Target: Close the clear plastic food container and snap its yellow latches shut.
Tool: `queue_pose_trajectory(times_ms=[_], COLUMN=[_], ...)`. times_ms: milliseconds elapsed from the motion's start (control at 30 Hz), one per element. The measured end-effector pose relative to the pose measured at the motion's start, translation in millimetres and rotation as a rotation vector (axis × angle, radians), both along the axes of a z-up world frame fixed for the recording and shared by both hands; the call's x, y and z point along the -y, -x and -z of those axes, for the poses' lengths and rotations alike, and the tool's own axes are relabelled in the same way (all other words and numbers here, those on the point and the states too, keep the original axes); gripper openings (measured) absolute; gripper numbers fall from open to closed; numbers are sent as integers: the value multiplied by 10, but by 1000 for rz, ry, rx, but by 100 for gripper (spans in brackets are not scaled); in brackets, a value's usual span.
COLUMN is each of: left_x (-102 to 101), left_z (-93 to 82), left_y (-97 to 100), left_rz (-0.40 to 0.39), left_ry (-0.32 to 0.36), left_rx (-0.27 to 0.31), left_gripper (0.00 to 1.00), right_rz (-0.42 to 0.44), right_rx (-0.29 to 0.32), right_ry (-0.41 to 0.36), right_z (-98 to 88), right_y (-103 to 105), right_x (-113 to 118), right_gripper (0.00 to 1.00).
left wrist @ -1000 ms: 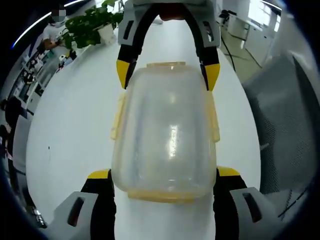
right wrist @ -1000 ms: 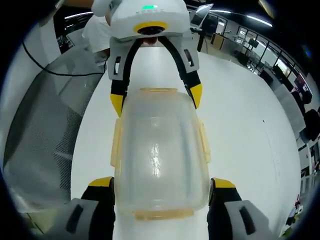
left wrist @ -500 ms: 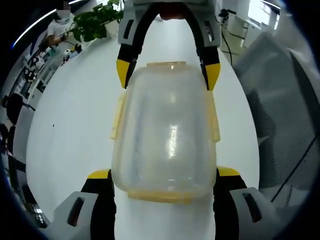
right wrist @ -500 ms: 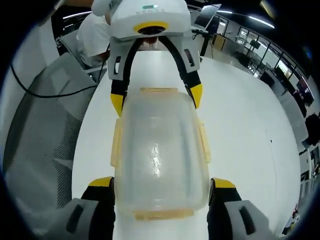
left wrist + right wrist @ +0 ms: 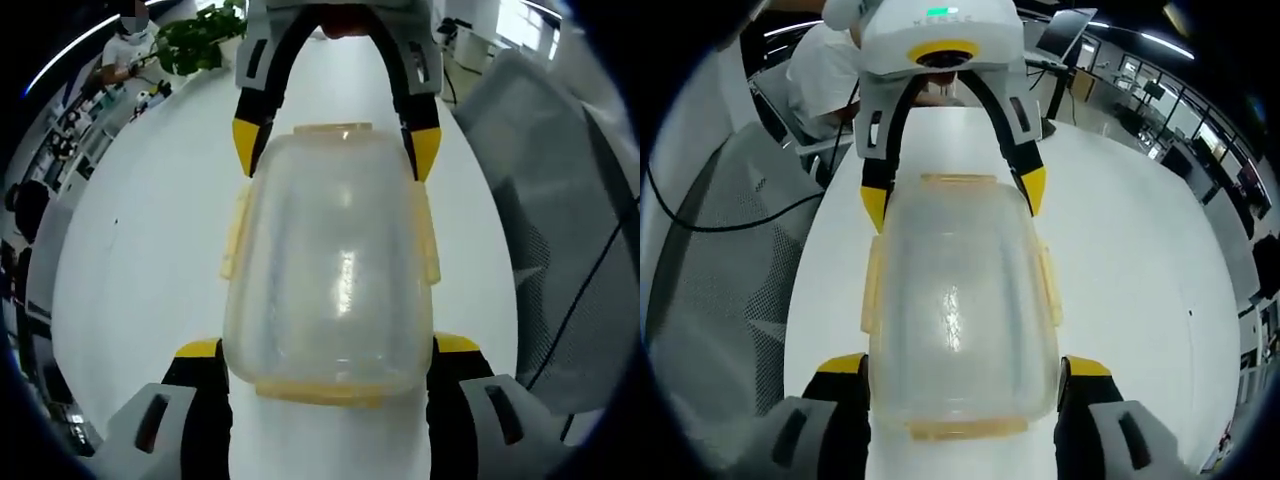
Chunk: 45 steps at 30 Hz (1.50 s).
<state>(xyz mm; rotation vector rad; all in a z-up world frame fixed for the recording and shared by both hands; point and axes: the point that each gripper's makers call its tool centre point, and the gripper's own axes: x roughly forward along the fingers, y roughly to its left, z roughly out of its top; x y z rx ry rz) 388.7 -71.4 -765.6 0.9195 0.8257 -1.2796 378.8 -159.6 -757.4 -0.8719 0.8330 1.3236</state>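
Note:
The clear plastic container point(image 5: 335, 270) with its lid on lies lengthwise between both grippers above the white table point(image 5: 150, 230). Yellow latches point(image 5: 234, 235) stick out a little from its long sides, and one yellow latch point(image 5: 320, 390) sits at the near end. My left gripper point(image 5: 327, 347) is shut on the near end, with a yellow-tipped finger on each side. The right gripper point(image 5: 335, 145) clamps the far end. In the right gripper view, the same container point(image 5: 960, 300) is held by my right gripper point(image 5: 965, 365) near the camera and by the left gripper point(image 5: 953, 200) at the far end.
A grey mesh chair point(image 5: 560, 240) stands beside the table and also appears as a mesh chair point(image 5: 720, 270) in the right gripper view. A potted plant point(image 5: 200, 40) and a person point(image 5: 125, 55) are at the far end. A person in white point(image 5: 825, 70) sits behind the left gripper.
The background has slid past in both views, so the cameras moved. The container and both grippers keep the same hold and the same places relative to each other.

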Motion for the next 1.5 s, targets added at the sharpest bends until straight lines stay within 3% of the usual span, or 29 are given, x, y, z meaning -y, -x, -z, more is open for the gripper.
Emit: queue_pose_trajectory(times_ms=[567,1500], left_x=[-133,-216], left_z=[4,11], left_y=[-197,-976], left_rz=[-2,-9], left_ry=[0,-9], left_rx=[-1,-8], left_gripper=[78,78], right_rz=[-11,-15], right_rx=[-5,-12], right_ry=[17,7], right_z=[13,14], right_y=[-219,-991], right_x=[-135,-209], right_gripper=[76,76])
